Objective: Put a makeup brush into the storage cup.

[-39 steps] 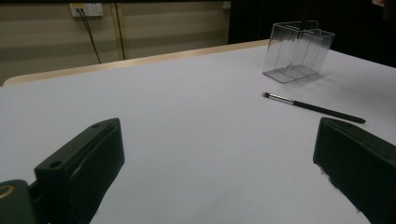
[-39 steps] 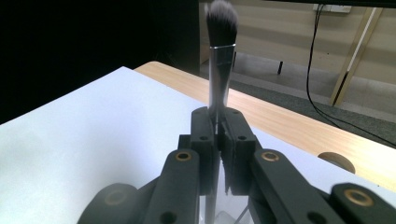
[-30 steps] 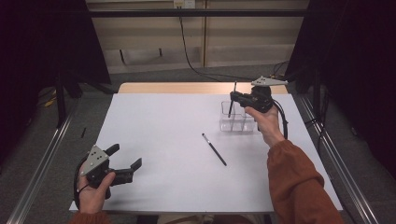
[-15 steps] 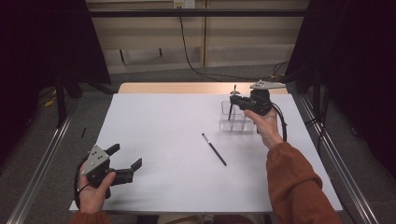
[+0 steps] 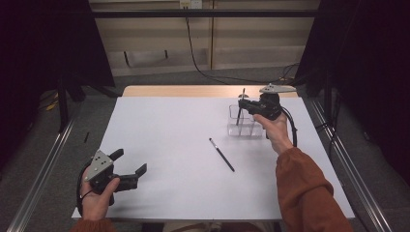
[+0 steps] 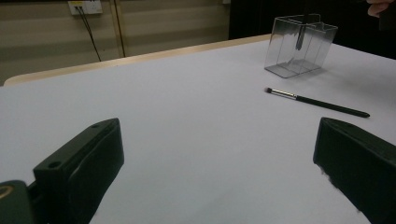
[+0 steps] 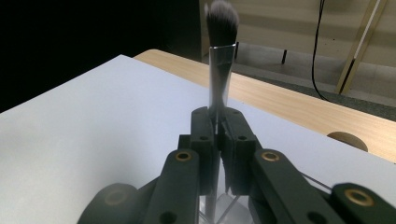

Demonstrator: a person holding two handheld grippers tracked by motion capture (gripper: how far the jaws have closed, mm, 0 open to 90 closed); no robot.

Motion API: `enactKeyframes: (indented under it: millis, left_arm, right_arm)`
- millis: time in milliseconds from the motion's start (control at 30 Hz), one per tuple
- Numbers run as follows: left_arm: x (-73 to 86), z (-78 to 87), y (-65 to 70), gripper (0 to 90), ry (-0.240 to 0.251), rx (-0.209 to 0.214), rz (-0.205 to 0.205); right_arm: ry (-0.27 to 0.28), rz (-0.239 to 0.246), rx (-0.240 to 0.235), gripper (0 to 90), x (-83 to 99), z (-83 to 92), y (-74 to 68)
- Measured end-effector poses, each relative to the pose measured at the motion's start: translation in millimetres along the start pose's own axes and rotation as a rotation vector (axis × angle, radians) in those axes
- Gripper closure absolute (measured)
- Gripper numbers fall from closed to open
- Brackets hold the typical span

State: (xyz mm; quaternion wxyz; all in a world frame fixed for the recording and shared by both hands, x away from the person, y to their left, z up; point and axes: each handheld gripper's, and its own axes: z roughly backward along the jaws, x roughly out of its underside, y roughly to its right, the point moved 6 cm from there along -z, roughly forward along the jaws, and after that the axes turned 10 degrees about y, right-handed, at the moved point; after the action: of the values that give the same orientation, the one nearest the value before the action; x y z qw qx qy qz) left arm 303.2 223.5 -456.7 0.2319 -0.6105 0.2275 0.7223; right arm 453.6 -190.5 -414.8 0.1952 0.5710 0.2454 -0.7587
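step in hand: a makeup brush (image 7: 219, 60) is being lowered, handle first and bristles up, into the clear organiser (image 5: 245, 123) at the far right of the table (image 5: 169, 130).
right gripper (image 5: 245, 104): jaws are closed tight on the brush handle, just below the metal ferrule; it is held over the organiser, with the handle's lower end already inside a compartment.
left gripper (image 5: 129, 168): jaws are spread wide with nothing between them; it is held low near the front left corner of the table, well apart from the work.
doing it well: the brush should be kept upright and centred over one compartment, and the grip should probably be let go only once the handle end is well down, so that the light organiser is not tipped or dragged.
which compartment: it cannot be told for certain.
second brush (image 5: 221, 154): a thin dark brush is left lying flat on the table, near the organiser on its near side, apart from it.
in the way: the organiser's dividing walls are judged the only hindrance; the lying brush and the cable behind the table are clear of the path.
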Motion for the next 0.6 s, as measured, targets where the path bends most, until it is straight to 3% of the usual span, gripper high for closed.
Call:
enactKeyframes:
  millis: [200, 600]
  left_arm:
    - [0.4, -0.2, -0.1, 1.8, -0.008, 0.002, -0.01]
    - [0.5, -0.2, 0.2, 1.9, -0.008, 0.006, -0.009]
  right_arm:
    - [0.002, -0.005, 0.001, 76.4, 1.8, -1.2, -0.1]
    - [0.018, 0.003, 0.007, 33.4, 3.8, 1.8, -0.1]
